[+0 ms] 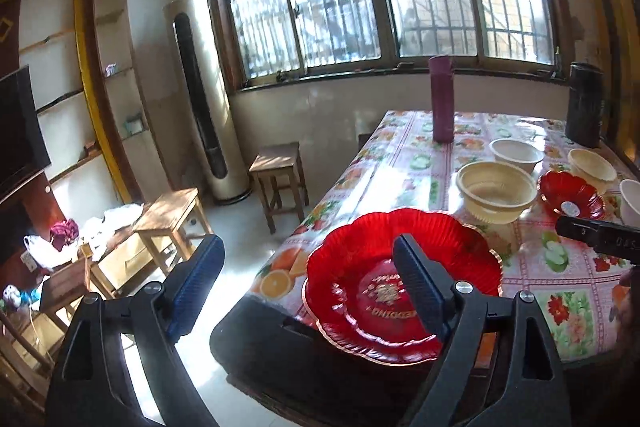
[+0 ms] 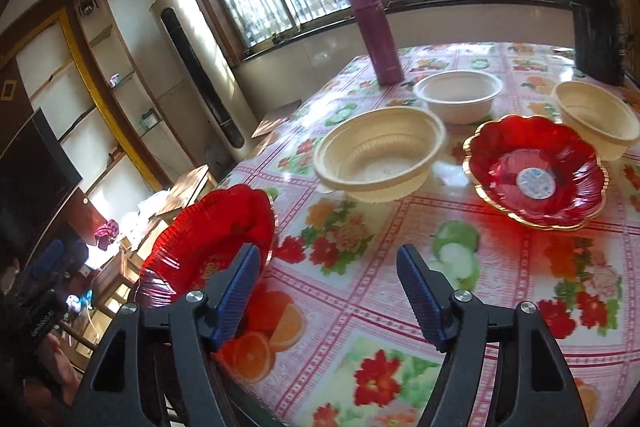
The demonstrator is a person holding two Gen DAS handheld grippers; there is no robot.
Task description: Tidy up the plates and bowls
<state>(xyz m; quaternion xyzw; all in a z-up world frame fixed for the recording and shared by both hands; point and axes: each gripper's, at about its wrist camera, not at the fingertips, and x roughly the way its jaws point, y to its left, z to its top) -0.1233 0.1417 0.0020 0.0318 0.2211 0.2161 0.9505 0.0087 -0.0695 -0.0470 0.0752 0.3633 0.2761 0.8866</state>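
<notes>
Table (image 2: pixel 360 307) under fruit-print cloth – two red plates (image 2: pixel 536 171), three cream bowls (image 2: pixel 376 159). Purple flask (image 2: pixel 376 35), dark canister (image 2: pixel 596 27) at far edge.

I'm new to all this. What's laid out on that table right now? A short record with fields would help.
surface: table with fruit-and-flower cloth
red plates: large red plate at the near corner; small red plate further in
bowls: three cream bowls in the right wrist view
tall items: purple flask, dark canister
left gripper: open, empty
right gripper: open, empty
</notes>
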